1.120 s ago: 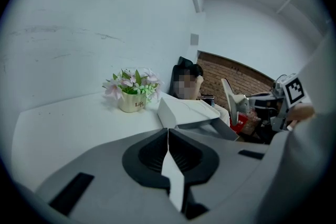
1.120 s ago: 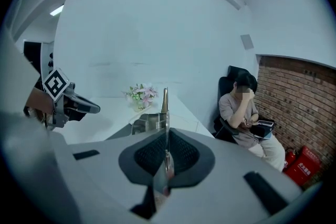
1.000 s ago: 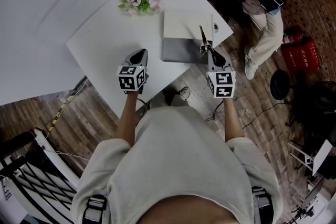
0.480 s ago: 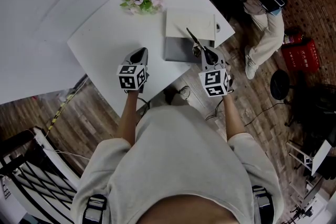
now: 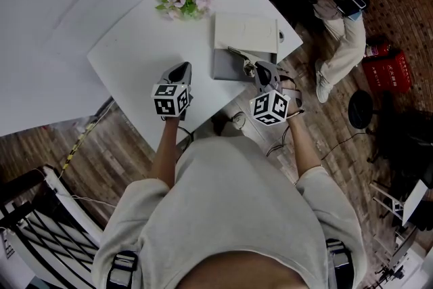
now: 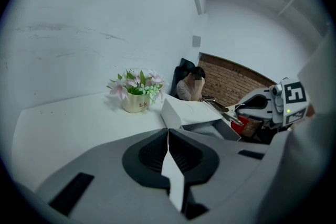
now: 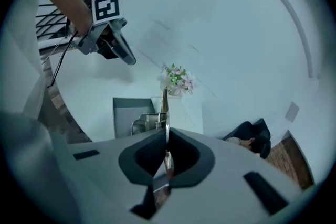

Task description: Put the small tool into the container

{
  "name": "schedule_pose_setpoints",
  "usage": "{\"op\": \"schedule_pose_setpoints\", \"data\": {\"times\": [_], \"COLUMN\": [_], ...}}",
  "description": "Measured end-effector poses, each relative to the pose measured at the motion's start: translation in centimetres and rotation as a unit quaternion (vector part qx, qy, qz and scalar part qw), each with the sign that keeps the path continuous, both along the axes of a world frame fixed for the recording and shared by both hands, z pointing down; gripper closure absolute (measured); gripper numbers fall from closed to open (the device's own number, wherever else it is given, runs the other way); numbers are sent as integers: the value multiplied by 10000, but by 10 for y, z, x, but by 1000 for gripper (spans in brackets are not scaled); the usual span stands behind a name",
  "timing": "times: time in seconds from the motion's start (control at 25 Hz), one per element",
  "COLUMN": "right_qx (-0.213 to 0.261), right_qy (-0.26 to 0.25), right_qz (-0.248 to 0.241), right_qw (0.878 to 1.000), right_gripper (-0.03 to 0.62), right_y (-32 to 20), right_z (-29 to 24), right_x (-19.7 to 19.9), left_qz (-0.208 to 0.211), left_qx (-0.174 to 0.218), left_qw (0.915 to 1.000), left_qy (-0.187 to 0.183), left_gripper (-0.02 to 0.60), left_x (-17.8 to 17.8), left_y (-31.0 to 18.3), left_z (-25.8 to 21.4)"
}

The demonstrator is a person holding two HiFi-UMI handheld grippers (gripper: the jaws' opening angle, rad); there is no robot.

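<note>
Now your right fingers (image 5: 264, 75) clamp the tool (image 5: 241, 55), its length pointing ten o'clock over the container (image 5: 222, 69); your left fingers (image 5: 178, 72), closed and empty, sit farther off at nine.

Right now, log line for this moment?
left tongs: shut, empty | right tongs: shut on small tool | small tool: over container, unreleased
</note>
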State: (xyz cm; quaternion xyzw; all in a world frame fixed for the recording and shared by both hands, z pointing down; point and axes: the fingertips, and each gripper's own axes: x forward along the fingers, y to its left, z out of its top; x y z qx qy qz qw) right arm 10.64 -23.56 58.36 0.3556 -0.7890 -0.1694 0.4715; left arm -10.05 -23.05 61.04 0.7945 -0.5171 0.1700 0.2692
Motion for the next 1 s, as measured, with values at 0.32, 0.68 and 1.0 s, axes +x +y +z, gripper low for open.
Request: {"op": "schedule_pose_setpoints", "data": {"times": [0.32,0.68,1.0], "right_qx": [223,246,-13], "right_qy": [1101,1787,1902], "right_qz": [-890,-1427,-1466], "right_qw": [9897,9732,9707], "right_gripper": [591,591,591], "right_y": [3,4,-4], "right_z": [17,44,68], "right_x": [-10,-16,-17], "left_qz": [-13,-71,-60], "left_qx": [4,-5,-60], "left_qw": [10000,10000,10000], "left_qy": [4,23,-18], "left_gripper": [569,570,569], "left_x": [-3,-10,-15], "left_y": [1,1,4], "left_z": [0,1,4]}}
